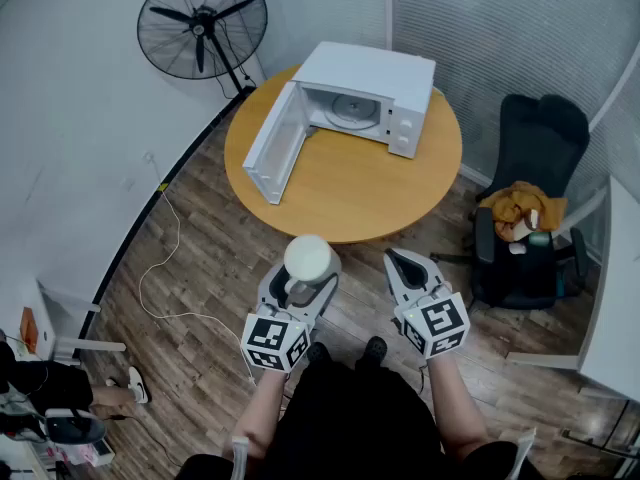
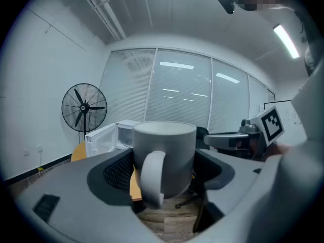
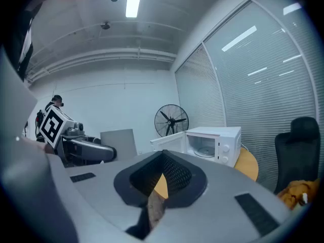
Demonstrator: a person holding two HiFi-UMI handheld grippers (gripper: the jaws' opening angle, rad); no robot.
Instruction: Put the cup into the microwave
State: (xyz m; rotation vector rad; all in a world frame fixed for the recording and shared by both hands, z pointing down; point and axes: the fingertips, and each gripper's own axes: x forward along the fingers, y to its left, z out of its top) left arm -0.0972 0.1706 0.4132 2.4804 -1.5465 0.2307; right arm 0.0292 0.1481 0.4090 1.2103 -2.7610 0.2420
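Office: blinded glass partitions (image 1: pixel 500 28), swivel chair (image 1: pixel 540 133), round meeting table (image 1: pixel 350 188).

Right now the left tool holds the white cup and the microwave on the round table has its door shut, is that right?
Not quite: the door is open, swung out wide, as the head view shows. The left tool does hold the white cup, and the microwave is on the round table.

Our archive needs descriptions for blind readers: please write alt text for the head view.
Seen from above, the left tool grips a white mug upright above a wood floor, while the right tool beside it is shut and empty. Ahead, a white microwave stands on a round wooden table, door open.
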